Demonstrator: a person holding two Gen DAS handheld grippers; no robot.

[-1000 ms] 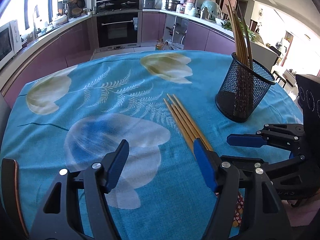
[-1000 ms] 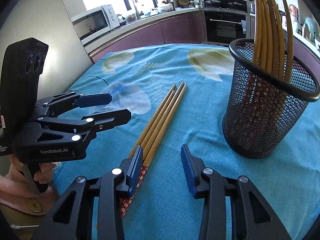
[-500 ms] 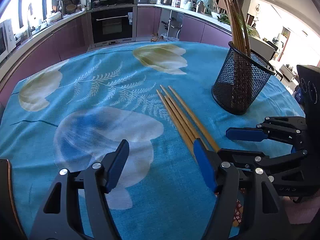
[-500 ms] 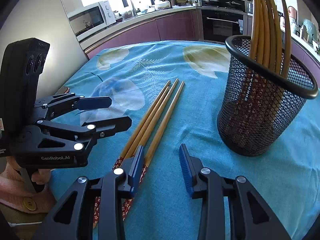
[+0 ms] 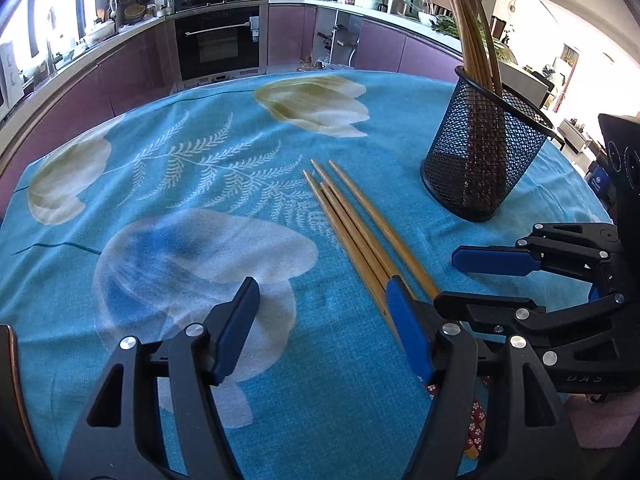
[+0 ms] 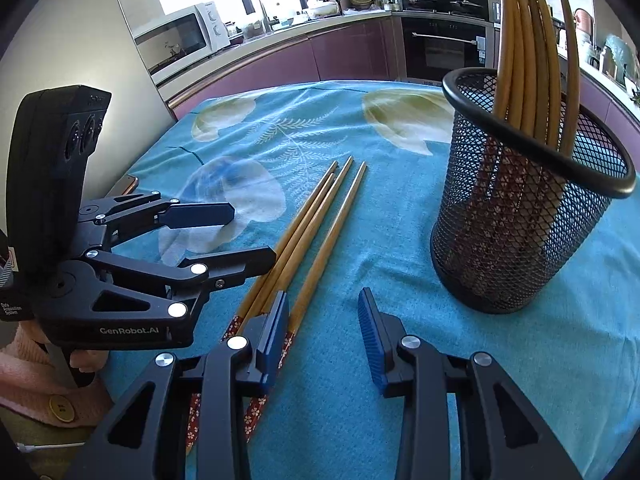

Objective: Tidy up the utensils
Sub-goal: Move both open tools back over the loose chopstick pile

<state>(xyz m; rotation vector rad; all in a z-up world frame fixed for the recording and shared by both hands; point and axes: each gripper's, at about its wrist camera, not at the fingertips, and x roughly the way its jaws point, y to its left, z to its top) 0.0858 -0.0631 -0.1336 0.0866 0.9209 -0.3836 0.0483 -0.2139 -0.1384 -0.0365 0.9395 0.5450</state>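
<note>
Four loose chopsticks (image 6: pixel 316 236) on counter (image 5: pixel 200 184), now spread apart, just ahead of right tongs (image 6: pixel 324 332), open, empty. Left tongs (image 5: pixel 320 320) open, empty. Mesh holder (image 6: pixel 520 216) beyond right; pickup pending.

Left gripper (image 5: pixel 320 320) open above tablecloth (image 5: pixel 180 184), chopsticks (image 5: pixel 352 224) beside mesh holder (image 5: pixel 484 160)
</note>
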